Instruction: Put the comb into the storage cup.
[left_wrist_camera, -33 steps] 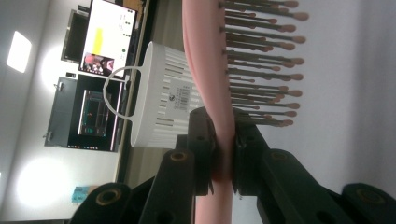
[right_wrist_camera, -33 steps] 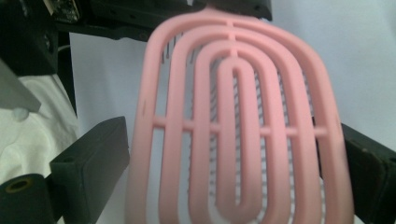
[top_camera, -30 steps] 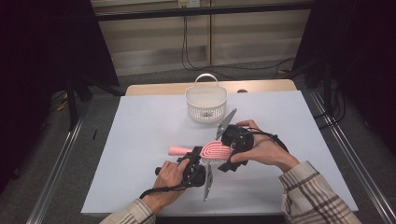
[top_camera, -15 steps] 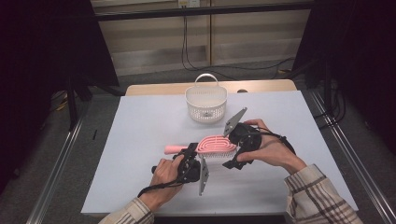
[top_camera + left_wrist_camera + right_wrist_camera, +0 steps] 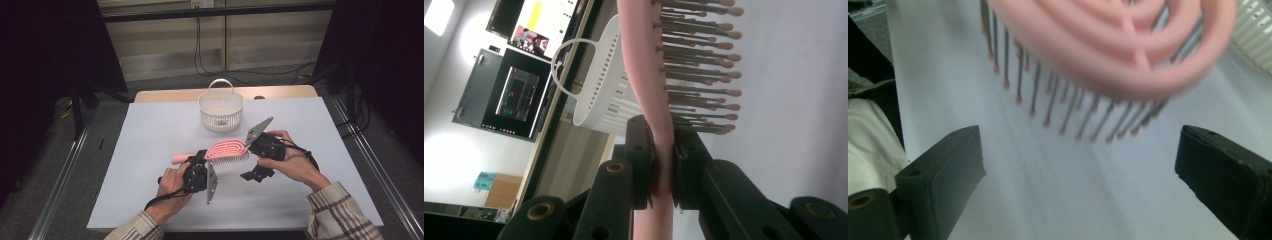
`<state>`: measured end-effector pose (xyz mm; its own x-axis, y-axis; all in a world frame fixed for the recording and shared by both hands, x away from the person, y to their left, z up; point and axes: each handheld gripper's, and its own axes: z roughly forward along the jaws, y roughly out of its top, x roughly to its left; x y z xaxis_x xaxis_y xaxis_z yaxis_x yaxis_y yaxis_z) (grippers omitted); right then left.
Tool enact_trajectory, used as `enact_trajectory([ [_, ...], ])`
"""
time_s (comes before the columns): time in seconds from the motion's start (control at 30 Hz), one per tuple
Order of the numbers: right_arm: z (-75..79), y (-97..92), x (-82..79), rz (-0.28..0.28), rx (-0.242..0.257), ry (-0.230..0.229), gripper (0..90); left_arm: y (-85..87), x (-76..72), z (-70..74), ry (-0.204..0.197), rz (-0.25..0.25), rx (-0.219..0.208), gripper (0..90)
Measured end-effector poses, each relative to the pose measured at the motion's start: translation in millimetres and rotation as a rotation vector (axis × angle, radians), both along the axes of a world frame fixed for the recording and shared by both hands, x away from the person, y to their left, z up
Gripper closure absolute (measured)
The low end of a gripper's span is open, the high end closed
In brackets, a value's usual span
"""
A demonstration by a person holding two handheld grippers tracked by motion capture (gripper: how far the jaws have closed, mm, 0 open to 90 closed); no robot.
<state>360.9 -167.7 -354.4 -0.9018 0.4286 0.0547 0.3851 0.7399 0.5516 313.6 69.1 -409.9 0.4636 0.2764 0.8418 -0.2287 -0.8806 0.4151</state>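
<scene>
Since a moment ago we have lifted the brush (image 5: 227, 149) a little higher off the table (image 5: 150, 130), with the right tongs (image 5: 1078, 175) drawn slightly back from its head. Our left tongs (image 5: 664, 160) are clenched on the pink handle just below the bristles, holding the brush above the table, bristles down. Our right tongs stand released, jaws wide apart, just beside the brush head. Beyond it, near the far edge, sits the white basket (image 5: 220, 111).
</scene>
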Motion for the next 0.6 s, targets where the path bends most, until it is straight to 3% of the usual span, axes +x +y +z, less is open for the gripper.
enact_trajectory([
  [0.27,-1.9,-8.8,-0.5,-0.039,0.013,-0.014,5.3,10.5,8.6,5.2,0.054,0.02,-0.059,80.6],
  [0.6,-11.1,-13.8,-3.5,-0.078,0.042,-0.055,5.8,19.6,15.2,9.5,0.164,0.015,-0.186,80.7],
])
